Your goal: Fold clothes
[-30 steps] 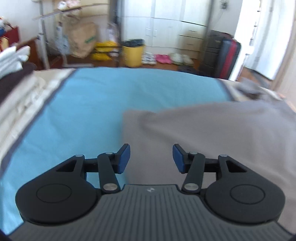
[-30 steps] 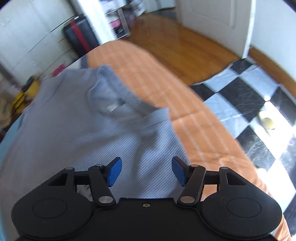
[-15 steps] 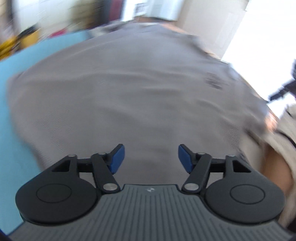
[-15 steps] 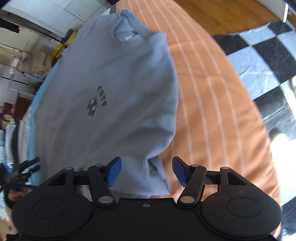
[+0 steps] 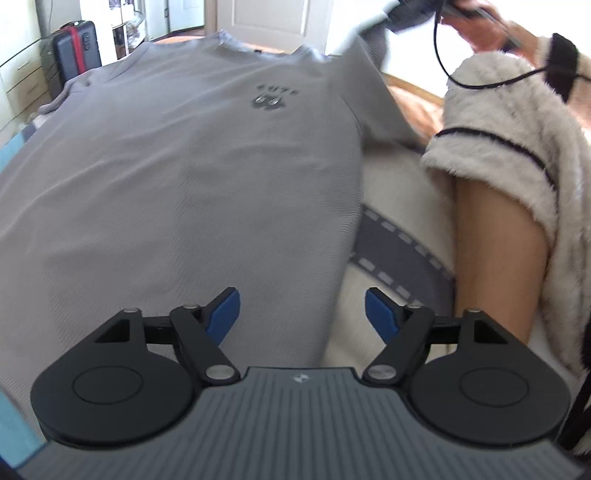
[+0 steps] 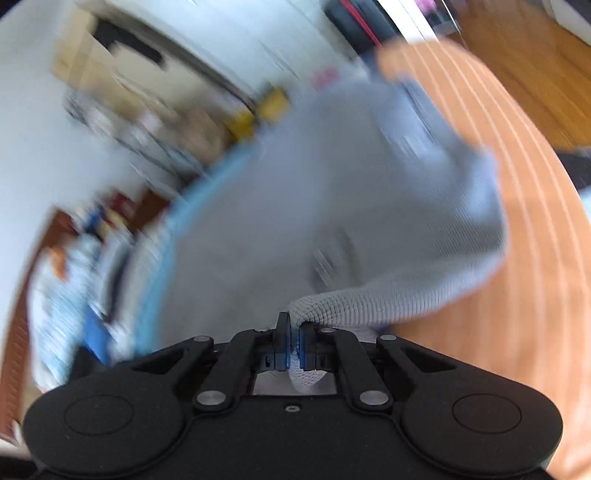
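A grey T-shirt (image 5: 184, 155) with a small dark print on the chest lies spread face up on the bed. My left gripper (image 5: 302, 314) hovers open over its lower right hem edge, nothing between the blue pads. In the right wrist view the same grey T-shirt (image 6: 332, 206) is blurred, and my right gripper (image 6: 293, 343) is shut on a bunched sleeve edge of it, lifting that corner. In the left wrist view that lifted sleeve rises at the top right toward the person's hand (image 5: 484, 26).
The person's forearm in a fluffy cream sleeve (image 5: 517, 140) fills the right side. A cream bedcover with a grey stitched band (image 5: 399, 251) lies beside the shirt, an orange striped sheet (image 6: 535, 258) beyond. A black suitcase (image 5: 74, 48) stands by the far wall.
My right gripper went from open above the shirt's side to shut on its sleeve edge and swung upward. The left gripper moved toward the shirt's lower right hem and stayed open.
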Demonstrator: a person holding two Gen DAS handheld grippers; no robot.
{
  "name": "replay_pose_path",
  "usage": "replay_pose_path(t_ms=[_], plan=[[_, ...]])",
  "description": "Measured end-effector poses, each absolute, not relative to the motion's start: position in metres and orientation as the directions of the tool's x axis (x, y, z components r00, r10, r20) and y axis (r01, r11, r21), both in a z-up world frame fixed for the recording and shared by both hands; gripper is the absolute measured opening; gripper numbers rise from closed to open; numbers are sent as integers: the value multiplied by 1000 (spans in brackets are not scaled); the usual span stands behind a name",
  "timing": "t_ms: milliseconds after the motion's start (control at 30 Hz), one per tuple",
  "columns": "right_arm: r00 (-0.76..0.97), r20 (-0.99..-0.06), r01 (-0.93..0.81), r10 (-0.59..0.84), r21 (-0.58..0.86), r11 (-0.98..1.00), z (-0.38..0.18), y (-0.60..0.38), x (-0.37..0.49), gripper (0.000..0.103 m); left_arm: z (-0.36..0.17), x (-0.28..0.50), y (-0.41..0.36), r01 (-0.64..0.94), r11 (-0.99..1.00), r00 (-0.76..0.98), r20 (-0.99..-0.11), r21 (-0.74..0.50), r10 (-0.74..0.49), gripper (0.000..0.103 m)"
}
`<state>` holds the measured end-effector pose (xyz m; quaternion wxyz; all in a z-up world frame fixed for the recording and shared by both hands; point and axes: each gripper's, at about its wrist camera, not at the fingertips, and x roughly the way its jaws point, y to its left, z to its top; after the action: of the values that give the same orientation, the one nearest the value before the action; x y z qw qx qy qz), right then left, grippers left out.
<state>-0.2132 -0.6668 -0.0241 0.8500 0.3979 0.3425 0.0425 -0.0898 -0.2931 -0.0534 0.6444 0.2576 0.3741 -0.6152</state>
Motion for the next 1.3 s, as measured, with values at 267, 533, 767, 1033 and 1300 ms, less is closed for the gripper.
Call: replay_pose_path(t_ms=[267, 533, 767, 1033, 1300], plan=[[849, -479, 227, 225, 713, 663, 7, -660, -106, 7, -56, -80, -291, 975, 220, 115, -816, -15, -566, 79], [845, -526, 357, 99, 692, 627, -34, -658, -67, 7, -40, -26, -266, 859, 506, 299, -727, -77, -618, 1], [860, -511, 388, 3, 655, 648, -31, -679, -74, 7, -31, 45, -282, 740, 666, 431, -694, -94, -577, 5], [767, -630, 517, -122, 493, 700, -49, -679, -52, 7, -40, 65, -246, 654, 709, 373, -704, -262, -605, 10], [780, -603, 509, -169, 454, 731, -50, -681, -35, 6, -41, 47, -223, 600, 727, 338, -718, -334, -609, 64]])
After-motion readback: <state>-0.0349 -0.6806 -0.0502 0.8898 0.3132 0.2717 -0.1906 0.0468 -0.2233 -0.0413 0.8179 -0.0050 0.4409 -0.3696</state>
